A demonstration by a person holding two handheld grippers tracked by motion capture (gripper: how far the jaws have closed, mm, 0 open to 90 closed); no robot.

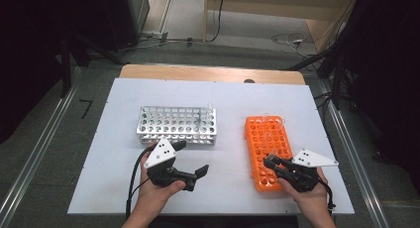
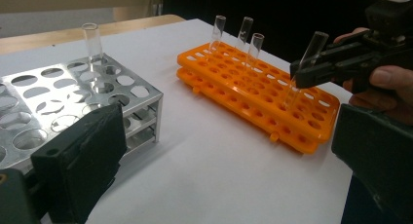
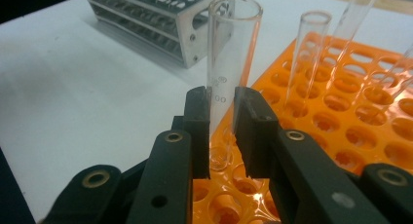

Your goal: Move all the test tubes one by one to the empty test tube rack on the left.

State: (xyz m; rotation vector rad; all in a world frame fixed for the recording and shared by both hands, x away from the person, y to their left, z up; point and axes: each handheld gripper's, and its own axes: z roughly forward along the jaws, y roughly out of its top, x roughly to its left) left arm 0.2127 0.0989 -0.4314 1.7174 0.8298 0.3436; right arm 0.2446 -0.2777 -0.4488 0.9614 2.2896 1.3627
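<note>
My right gripper point(image 3: 221, 104) is shut on a clear glass test tube point(image 3: 229, 48). The tube leans slightly, and its lower end sits in a hole near the close end of the orange rack point(image 1: 267, 139). Three more tubes point(image 2: 243, 31) stand upright toward that rack's far end. The silver metal rack point(image 1: 177, 124) stands left of centre with one tube point(image 2: 91, 39) in a corner hole. My left gripper point(image 1: 190, 157) hovers open just in front of the metal rack with nothing between its fingers point(image 2: 83, 160).
Both racks stand on a white sheet point(image 1: 223, 94) that covers a wooden table point(image 1: 208, 72). Black stands and cables point(image 1: 292, 39) crowd the floor behind and at the right. Metal rails point(image 1: 346, 139) run along both sides of the table.
</note>
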